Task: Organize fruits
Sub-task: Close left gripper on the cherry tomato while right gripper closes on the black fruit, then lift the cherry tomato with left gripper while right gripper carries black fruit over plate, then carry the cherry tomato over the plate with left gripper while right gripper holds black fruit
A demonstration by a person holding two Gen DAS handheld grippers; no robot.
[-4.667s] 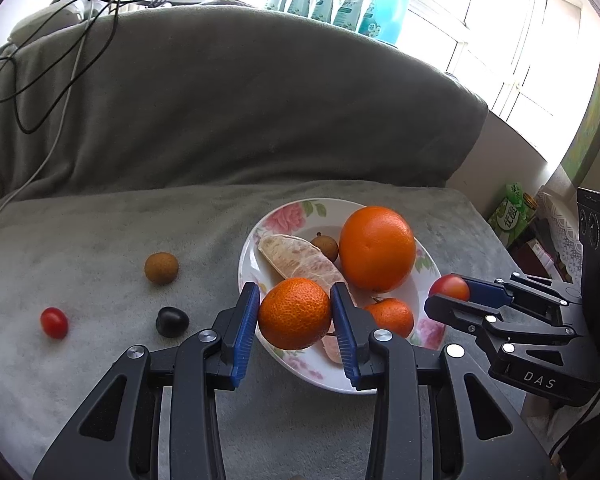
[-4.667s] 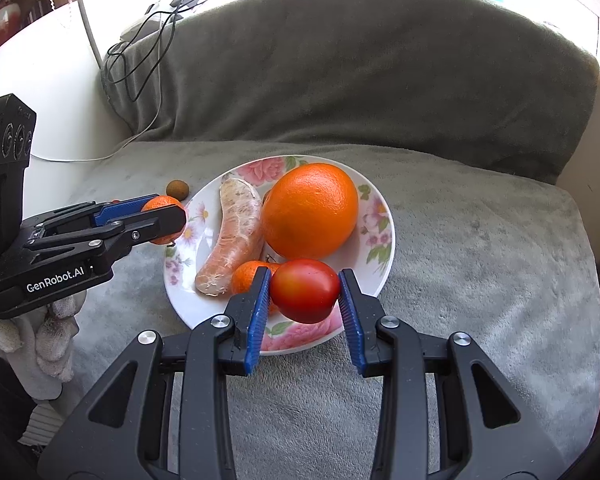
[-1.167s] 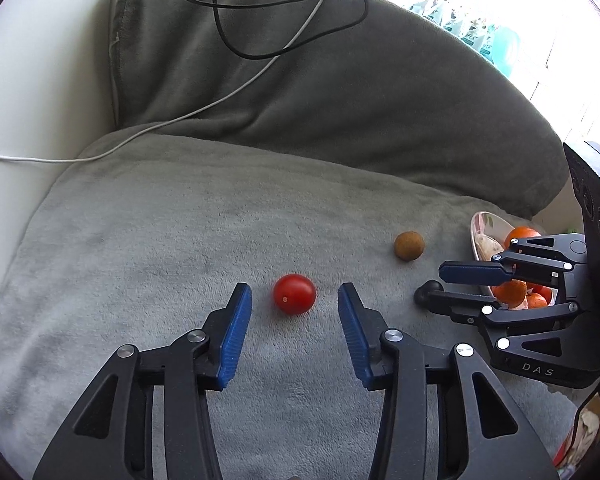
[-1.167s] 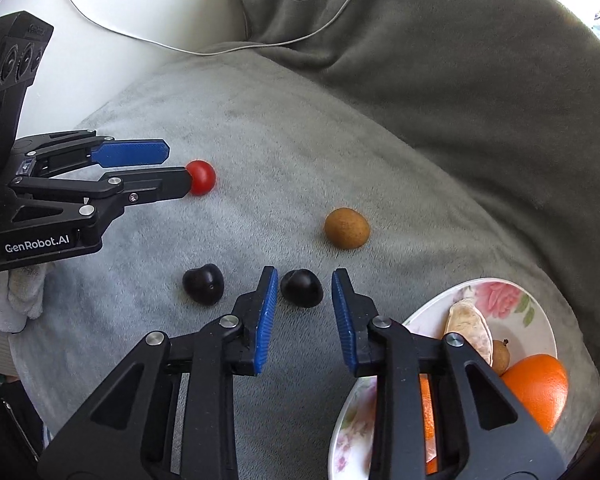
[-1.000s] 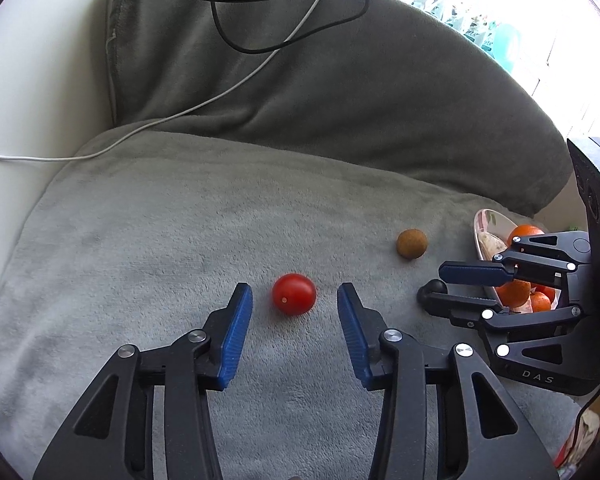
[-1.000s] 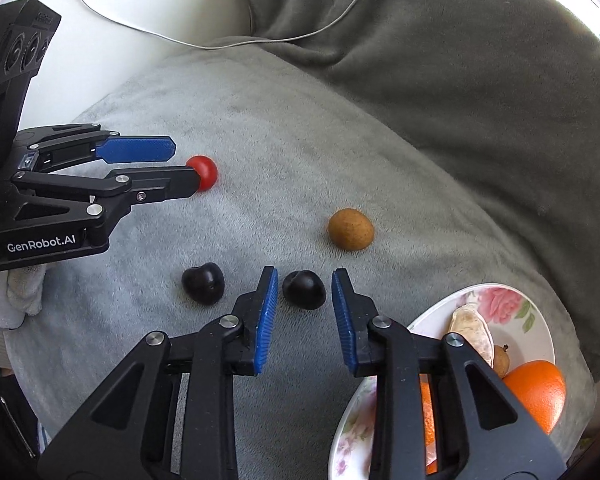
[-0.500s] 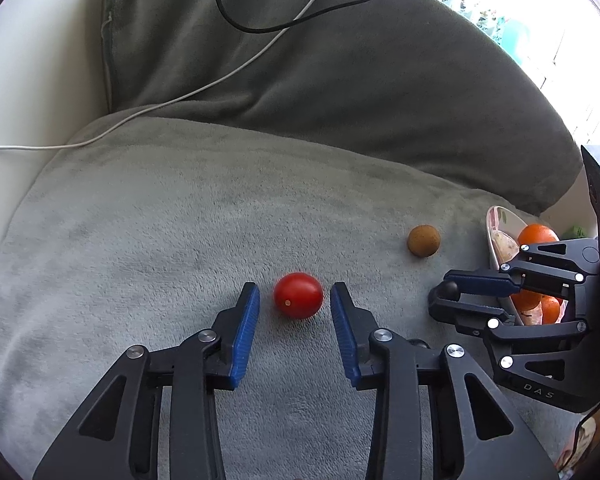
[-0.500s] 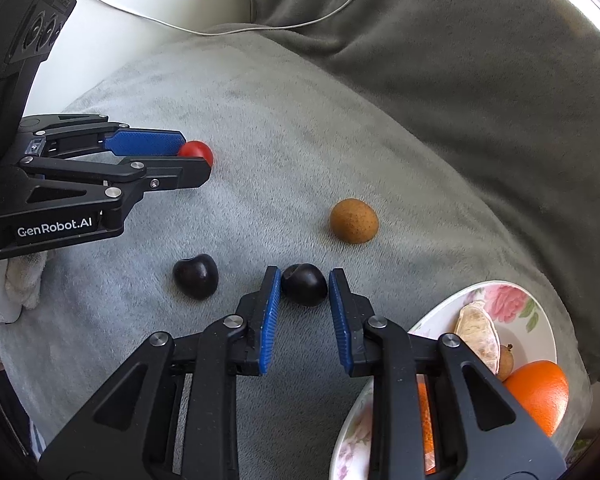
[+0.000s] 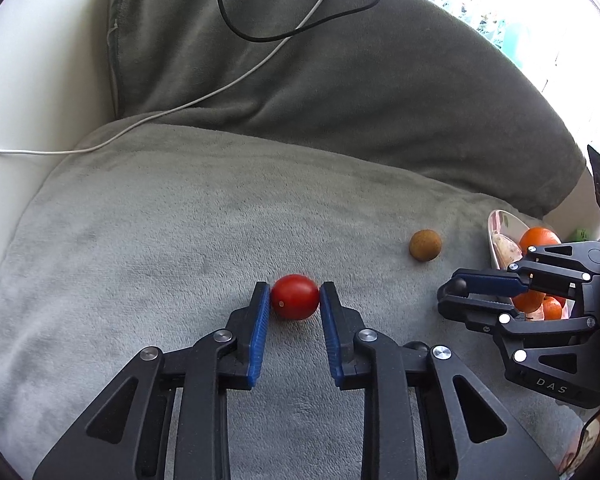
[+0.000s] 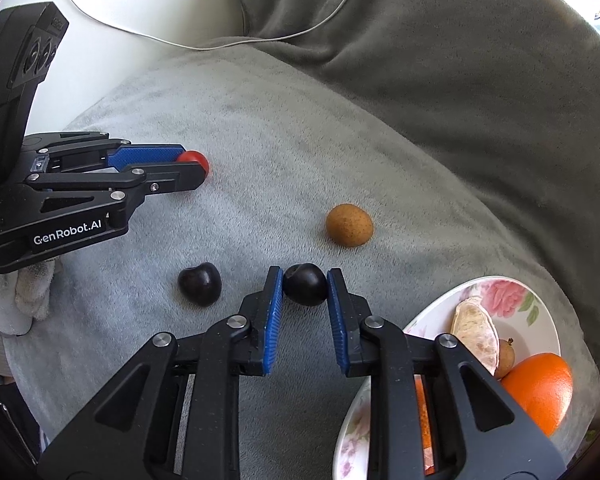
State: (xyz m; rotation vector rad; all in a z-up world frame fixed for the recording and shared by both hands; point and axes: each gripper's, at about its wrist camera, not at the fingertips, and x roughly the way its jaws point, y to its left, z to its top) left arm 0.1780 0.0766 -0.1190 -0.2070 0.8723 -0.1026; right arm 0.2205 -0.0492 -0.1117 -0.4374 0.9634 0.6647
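My left gripper (image 9: 295,297) is shut on a red cherry tomato (image 9: 295,297) that rests on the grey blanket; the tomato also shows in the right wrist view (image 10: 194,159). My right gripper (image 10: 305,284) is shut on a dark cherry (image 10: 305,284) on the blanket. A second dark cherry (image 10: 199,284) lies to its left. A brown longan (image 10: 349,225) lies further back, also in the left wrist view (image 9: 425,245). The floral plate (image 10: 512,300) at right holds a large orange (image 10: 538,388), a pomelo segment (image 10: 474,330) and a small longan.
The grey blanket (image 9: 180,220) covers a sofa seat with a dark grey cushion (image 9: 340,80) behind. A white cable (image 9: 204,98) and a black cable (image 9: 260,4) lie over the cushion. The white sofa arm (image 9: 40,80) rises at left.
Both grippers dropped their earlier fruit at the plate and moved left. Over the last second both pairs of fingers closed, the left onto the tomato, the right onto the dark cherry.
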